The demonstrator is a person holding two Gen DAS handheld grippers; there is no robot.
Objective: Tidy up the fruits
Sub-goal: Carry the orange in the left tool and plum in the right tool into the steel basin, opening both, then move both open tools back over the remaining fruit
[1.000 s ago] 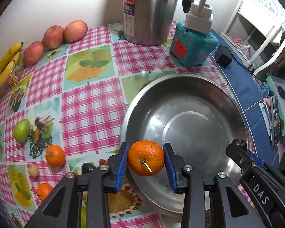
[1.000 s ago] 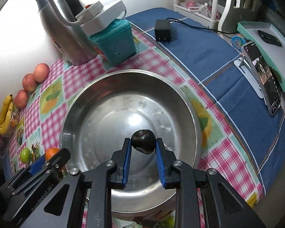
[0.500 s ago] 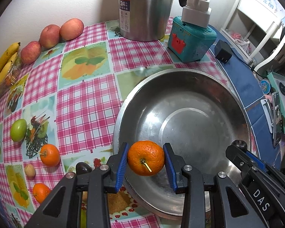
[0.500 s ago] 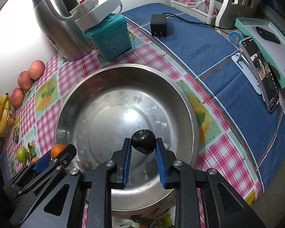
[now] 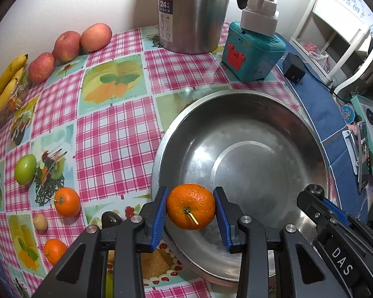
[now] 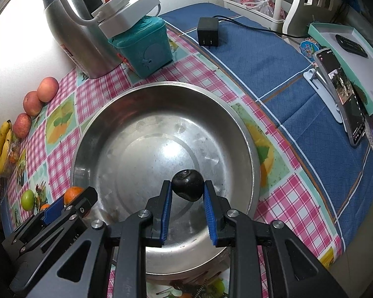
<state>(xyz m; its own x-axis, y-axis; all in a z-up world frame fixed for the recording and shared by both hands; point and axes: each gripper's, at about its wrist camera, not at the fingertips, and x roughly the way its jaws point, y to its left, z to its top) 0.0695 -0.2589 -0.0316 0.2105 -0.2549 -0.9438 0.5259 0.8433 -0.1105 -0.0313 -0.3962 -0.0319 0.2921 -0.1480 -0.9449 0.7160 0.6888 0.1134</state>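
Left gripper [image 5: 191, 211] pinches round orange tangerine [image 5: 191, 206], right gripper [image 6: 187, 191] clamps small dark fruit [image 6: 187, 185] — both above big steel basin [image 6: 92, 134], drop straight down.

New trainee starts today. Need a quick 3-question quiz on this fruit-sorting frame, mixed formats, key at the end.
1. True or false: the steel basin already has fruit lying in it.
2. What does the left gripper hold? A) green fruit B) orange C) banana
3. Fill in: the right gripper is shut on a ____ fruit.

Key:
1. False; it is bare inside, both fruits are held above it.
2. B, the orange.
3. Dark; the dark round fruit.
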